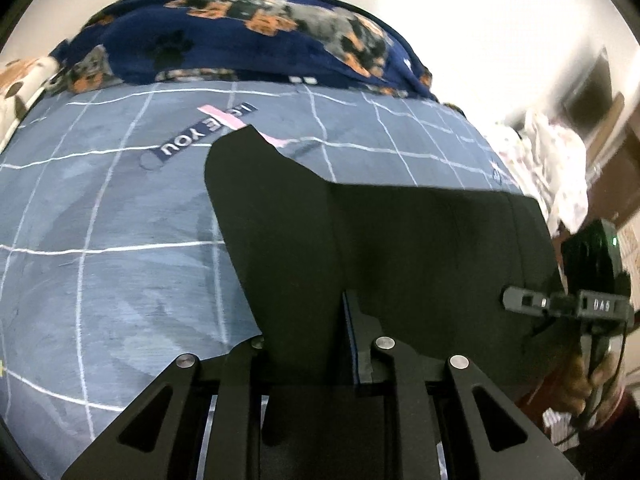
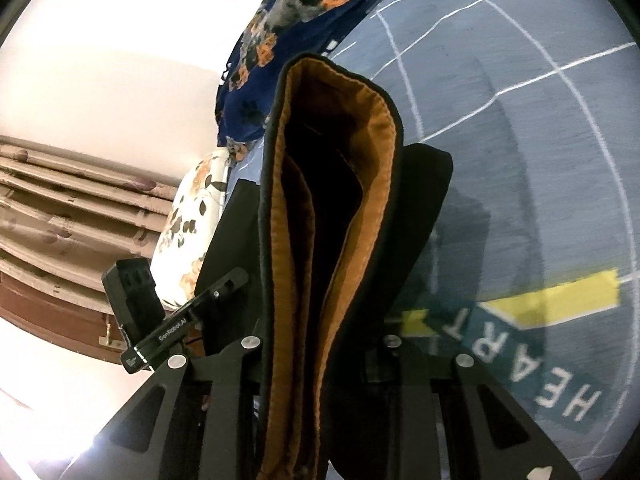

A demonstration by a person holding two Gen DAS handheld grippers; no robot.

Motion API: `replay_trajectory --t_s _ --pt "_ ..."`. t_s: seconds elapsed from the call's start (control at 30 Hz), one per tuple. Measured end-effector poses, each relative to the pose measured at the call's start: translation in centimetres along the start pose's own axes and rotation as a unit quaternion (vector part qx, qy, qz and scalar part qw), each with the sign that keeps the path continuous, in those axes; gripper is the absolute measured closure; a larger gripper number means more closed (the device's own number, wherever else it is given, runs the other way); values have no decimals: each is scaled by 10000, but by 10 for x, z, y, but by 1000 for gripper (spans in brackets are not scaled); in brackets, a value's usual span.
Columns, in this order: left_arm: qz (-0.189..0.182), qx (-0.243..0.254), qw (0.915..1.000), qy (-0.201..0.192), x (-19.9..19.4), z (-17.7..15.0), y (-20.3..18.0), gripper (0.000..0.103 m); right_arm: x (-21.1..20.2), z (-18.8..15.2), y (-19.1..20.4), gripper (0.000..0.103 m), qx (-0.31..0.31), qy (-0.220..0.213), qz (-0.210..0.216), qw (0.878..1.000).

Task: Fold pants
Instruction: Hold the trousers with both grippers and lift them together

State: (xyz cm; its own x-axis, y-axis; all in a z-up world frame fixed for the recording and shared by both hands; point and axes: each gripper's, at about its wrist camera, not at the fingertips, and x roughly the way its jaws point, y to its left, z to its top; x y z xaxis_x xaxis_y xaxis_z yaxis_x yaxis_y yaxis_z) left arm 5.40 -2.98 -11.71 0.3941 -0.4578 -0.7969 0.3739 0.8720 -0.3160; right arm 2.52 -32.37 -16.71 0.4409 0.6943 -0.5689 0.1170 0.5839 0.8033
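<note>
The black pants (image 1: pixel 380 248) are held up above the grey-blue checked bedsheet (image 1: pixel 100 240). My left gripper (image 1: pixel 308 340) is shut on a black fold of the pants, which drapes out ahead and to the right. My right gripper (image 2: pixel 320 344) is shut on the pants (image 2: pixel 332 208) at an opening that shows the orange-brown lining and black edge. In the left wrist view the right gripper (image 1: pixel 592 304) appears at the far right edge of the cloth. In the right wrist view the left gripper (image 2: pixel 160 324) shows at the left beside the cloth.
A navy blanket with orange and grey print (image 1: pixel 256 36) lies bunched at the far side of the bed. A white floral pillow (image 2: pixel 192 232) sits by it. The sheet carries printed letter strips (image 2: pixel 552 368). Curtains (image 2: pixel 60 208) and a wall lie beyond.
</note>
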Motion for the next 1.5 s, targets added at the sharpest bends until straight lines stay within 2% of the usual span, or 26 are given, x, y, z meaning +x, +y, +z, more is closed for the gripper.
replay_trajectory --t_s 0.73,0.93,1.2,1.33,1.5 --pt "264 -739 9941 -747 -62 29 70 85 56 20 67 80 -398 227 240 9987" --pt "442 -980 9889 -1029 -87 35 96 85 75 30 92 80 -605 337 311 9971" --pt "942 -1163 9779 -1462 -133 43 137 85 119 40 143 80 -1036 573 568 9913" --pt "1081 -1280 9737 -1544 -142 47 154 85 143 46 159 80 -1186 678 681 9883" --pt "1166 -1420 9712 -1514 -134 54 173 85 164 56 164 80 -1220 770 673 9873"
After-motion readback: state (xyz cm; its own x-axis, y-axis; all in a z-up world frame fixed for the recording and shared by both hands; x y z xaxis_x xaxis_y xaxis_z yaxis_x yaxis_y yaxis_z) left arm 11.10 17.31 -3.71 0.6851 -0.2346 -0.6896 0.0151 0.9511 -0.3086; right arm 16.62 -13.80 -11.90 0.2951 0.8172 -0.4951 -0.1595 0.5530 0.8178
